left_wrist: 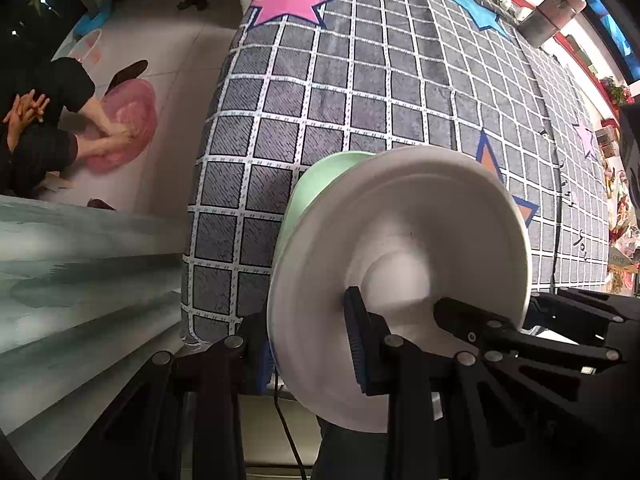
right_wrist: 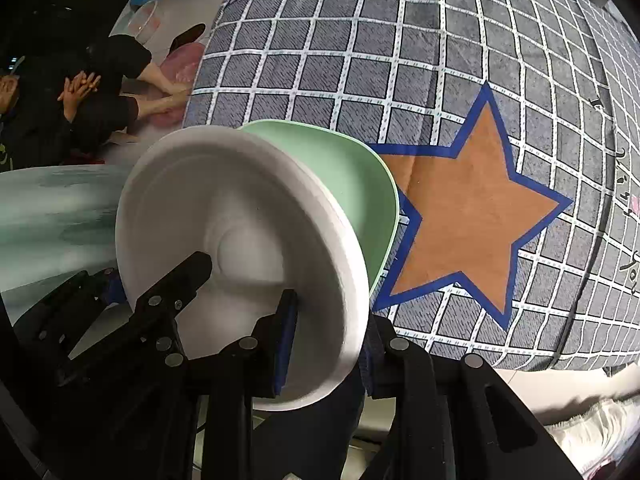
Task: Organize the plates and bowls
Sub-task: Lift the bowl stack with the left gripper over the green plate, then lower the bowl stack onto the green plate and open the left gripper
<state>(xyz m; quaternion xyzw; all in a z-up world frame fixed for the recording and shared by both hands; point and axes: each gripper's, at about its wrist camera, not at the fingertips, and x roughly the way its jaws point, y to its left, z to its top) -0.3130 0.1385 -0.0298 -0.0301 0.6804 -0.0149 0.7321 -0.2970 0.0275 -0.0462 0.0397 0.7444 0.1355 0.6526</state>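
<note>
We carry the white plate and green plate clamped by both the left gripper and right gripper, and next need a landing spot on the table.

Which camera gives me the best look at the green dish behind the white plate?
Right wrist: the green dish shows a broad inner face and rim past the white plate. The left wrist view shows only a green sliver at the plate's edge.

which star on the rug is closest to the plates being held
The orange star with the blue outline, right behind the green plate; the pink star and blue star lie farther off.
</note>
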